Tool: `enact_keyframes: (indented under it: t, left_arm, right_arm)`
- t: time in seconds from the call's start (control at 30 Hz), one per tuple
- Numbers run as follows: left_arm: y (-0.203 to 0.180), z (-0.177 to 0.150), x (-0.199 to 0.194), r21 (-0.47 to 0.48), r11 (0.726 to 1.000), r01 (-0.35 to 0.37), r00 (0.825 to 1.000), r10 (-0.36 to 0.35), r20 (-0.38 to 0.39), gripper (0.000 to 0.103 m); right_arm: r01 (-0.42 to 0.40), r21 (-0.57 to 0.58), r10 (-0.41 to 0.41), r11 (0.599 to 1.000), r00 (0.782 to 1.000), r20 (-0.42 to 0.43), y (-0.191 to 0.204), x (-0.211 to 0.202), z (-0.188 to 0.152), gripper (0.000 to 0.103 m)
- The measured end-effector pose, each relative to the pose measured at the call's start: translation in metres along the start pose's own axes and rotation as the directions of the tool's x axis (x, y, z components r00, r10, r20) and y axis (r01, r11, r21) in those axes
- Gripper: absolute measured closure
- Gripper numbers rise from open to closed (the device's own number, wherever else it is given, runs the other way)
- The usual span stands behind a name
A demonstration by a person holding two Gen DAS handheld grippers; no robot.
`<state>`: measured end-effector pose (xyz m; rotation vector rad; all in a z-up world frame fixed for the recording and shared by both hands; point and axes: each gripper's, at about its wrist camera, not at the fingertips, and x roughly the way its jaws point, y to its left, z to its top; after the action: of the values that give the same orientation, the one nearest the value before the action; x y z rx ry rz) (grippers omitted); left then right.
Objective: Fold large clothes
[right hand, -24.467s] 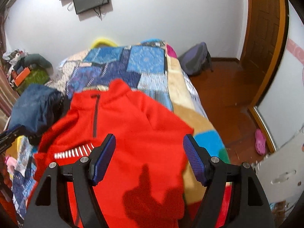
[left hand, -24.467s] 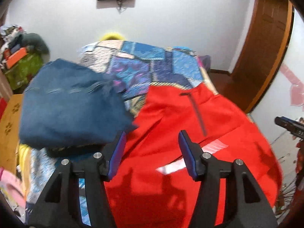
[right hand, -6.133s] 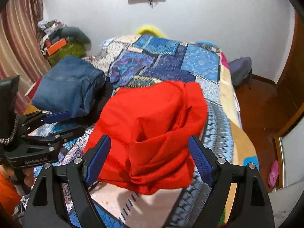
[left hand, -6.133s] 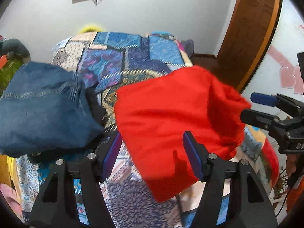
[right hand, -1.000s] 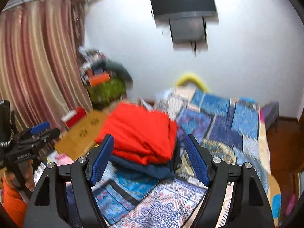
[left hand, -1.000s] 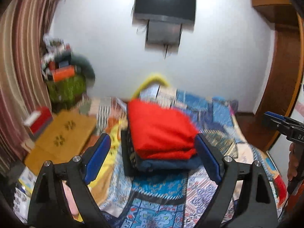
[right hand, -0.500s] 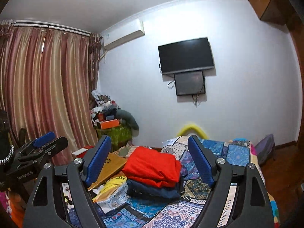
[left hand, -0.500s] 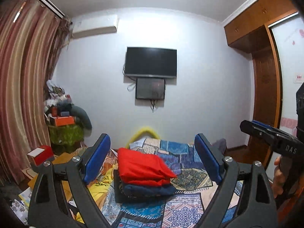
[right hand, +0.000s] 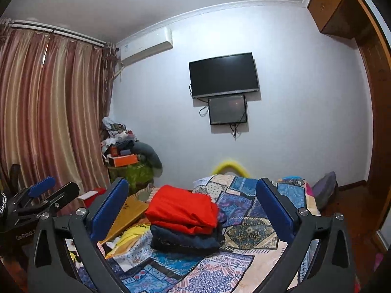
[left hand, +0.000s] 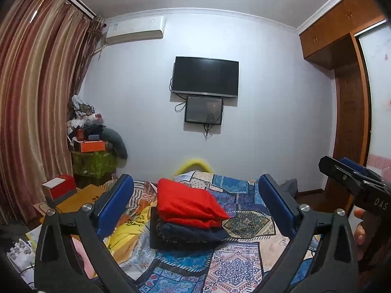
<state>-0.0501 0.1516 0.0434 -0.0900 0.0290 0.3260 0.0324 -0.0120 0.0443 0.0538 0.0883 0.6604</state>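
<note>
Red top [left hand: 188,204] folded atop jeans [left hand: 193,234] ahead, between jaws | left gripper [left hand: 195,207] spread, empty | right gripper [right hand: 193,210] spread, empty

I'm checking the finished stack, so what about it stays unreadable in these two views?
- Red garment: its underside and far side are hidden by its own folds in both views.
- Dark blue garment: mostly covered by the red one, only edges show.
- Black item under the stack: too little shows to identify it.
- Bed: near end cut off by the bottom edge and gripper frames.
</note>
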Motion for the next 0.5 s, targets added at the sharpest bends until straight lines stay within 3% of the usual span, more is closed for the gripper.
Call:
enact_keyframes:
  t: [0.5]
  left_arm:
    - [0.0,-0.01,0.007,0.001,1.0,-0.031,0.999,0.031,-0.031,0.0]
  right_arm:
    - [0.002,0.005,-0.002,1.0,1.0,-0.026,0.001,-0.009,-0.01,0.0]
